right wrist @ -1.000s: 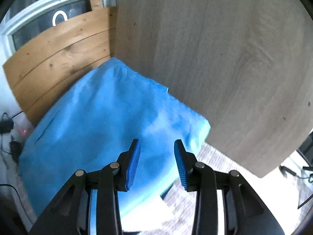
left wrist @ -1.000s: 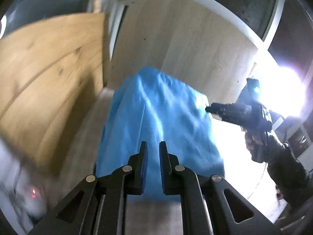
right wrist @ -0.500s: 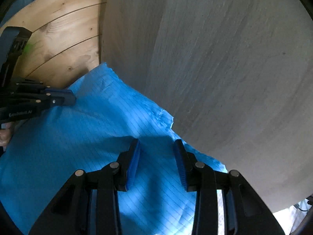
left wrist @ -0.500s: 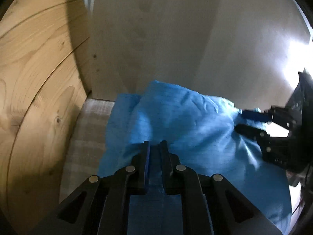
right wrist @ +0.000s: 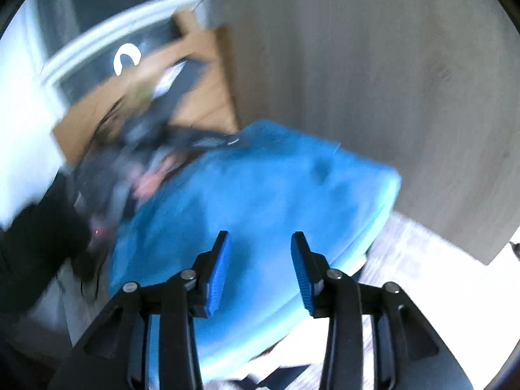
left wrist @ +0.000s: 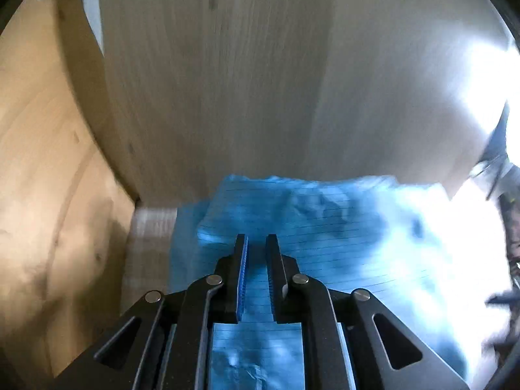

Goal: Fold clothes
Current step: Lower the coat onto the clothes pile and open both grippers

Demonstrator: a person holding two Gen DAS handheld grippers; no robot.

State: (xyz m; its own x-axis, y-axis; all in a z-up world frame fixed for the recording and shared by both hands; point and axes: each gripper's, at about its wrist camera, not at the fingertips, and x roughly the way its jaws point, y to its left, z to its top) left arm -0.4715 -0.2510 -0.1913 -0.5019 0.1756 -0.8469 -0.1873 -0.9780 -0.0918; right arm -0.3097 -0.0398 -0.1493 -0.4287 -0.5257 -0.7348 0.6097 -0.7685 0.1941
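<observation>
No writing reads in either view; both are motion-blurred. Your left gripper (left wrist: pixel 256 253) points steeply down at the blue garment (left wrist: pixel 325 243) in the lower centre of its frame, fingers nearly closed with a fold of cloth between them. Your right gripper (right wrist: pixel 260 260) hovers over the same garment (right wrist: pixel 260 188) at mid-frame, its fingers just widened, part open, gripping nothing.
</observation>
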